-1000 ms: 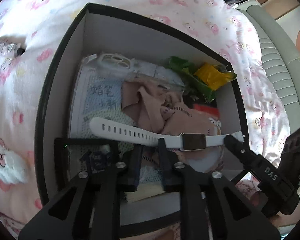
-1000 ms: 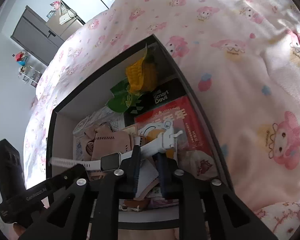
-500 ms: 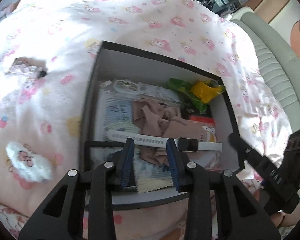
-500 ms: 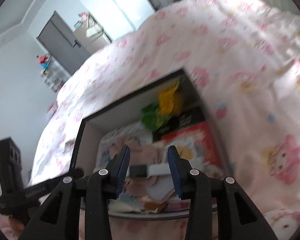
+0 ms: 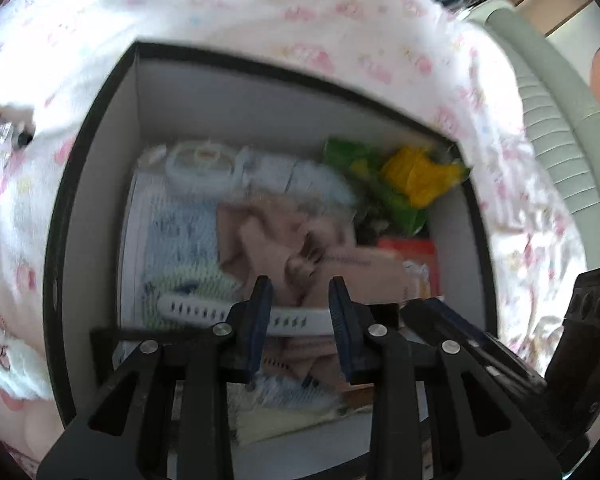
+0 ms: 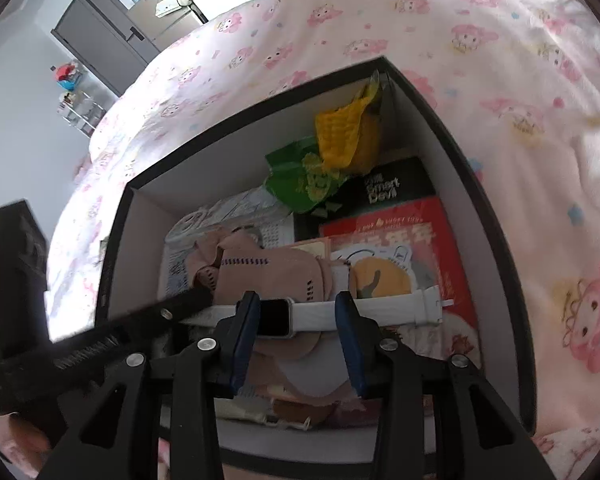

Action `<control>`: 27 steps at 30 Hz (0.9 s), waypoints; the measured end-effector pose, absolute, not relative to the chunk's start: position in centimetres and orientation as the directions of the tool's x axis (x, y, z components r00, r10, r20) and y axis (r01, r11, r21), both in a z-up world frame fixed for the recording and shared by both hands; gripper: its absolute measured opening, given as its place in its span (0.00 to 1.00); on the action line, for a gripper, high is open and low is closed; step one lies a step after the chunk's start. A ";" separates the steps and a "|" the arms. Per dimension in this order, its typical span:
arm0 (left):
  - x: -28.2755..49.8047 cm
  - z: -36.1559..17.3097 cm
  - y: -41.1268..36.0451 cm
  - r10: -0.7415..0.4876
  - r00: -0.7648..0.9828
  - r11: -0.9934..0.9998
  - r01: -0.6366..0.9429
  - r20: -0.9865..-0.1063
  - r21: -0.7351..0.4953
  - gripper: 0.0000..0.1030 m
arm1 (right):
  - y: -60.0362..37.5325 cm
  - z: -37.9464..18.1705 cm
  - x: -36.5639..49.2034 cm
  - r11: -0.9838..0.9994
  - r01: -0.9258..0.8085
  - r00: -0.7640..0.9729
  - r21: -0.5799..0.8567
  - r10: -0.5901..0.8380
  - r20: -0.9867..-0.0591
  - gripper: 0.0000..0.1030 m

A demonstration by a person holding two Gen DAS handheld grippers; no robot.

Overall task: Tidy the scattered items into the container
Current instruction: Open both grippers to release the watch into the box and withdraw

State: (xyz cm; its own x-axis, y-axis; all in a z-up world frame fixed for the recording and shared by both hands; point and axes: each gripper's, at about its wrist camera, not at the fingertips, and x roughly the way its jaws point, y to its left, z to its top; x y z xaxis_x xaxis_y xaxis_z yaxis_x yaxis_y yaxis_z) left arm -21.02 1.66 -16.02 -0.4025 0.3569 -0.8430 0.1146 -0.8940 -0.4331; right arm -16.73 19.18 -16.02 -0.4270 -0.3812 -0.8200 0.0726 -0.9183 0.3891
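A black box with white inner walls (image 5: 100, 128) (image 6: 452, 148) sits on the pink patterned bed. A white smartwatch (image 6: 396, 309) (image 5: 196, 311) lies across the items inside, on a beige cloth (image 6: 268, 268) (image 5: 268, 236). My left gripper (image 5: 300, 320) is open over the watch strap, holding nothing. My right gripper (image 6: 296, 318) is open over the watch's dark face, holding nothing. The left gripper also shows in the right wrist view (image 6: 100, 340), and the right gripper in the left wrist view (image 5: 480, 344).
The box also holds a yellow and green wrapper (image 6: 340, 140) (image 5: 416, 176), a red packet (image 6: 420, 232), a black "Smart Devil" box (image 6: 384, 192) and a blue booklet (image 5: 180, 240). A white fluffy item (image 5: 8, 356) and a small wrapper (image 5: 0, 132) lie on the bed at left. A grey cabinet (image 6: 100, 40) stands beyond.
Both grippers were shut on the watch a second ago and have opened. The watch now lies loose in the box. Both grippers rose, then came back down close over it.
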 end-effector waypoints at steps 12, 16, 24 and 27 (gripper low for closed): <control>-20.5 -18.1 2.0 0.398 -0.262 -0.879 0.164 -0.879 -0.447 0.27 | 19.8 -16.4 -16.5 -0.931 0.077 -0.375 0.357 -0.358 -0.855 0.34; -19.4 -17.9 2.4 0.427 -0.241 -0.874 0.139 -0.871 -0.467 0.27 | 20.5 -16.4 -15.5 -0.918 0.073 -0.353 0.389 -0.389 -0.851 0.34; -17.2 -14.1 1.9 0.464 -0.360 -0.850 0.077 -0.809 -0.522 0.27 | 20.7 -13.8 -12.4 -0.921 0.115 -0.456 0.371 -0.381 -0.804 0.34; -15.9 -12.1 3.0 0.421 -0.396 -0.881 0.035 -0.816 -0.472 0.27 | 20.5 -11.9 -11.4 -0.939 0.130 -0.504 0.317 -0.338 -0.795 0.34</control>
State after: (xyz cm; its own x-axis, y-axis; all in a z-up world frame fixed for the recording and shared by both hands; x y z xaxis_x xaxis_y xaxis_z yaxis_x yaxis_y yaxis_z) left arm -15.92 2.95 -12.14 -0.3961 0.4211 -0.8160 0.0352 -0.8810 -0.4717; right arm -11.44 20.48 -11.94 -0.5035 -0.3383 -0.7950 0.1299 -0.9393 0.3175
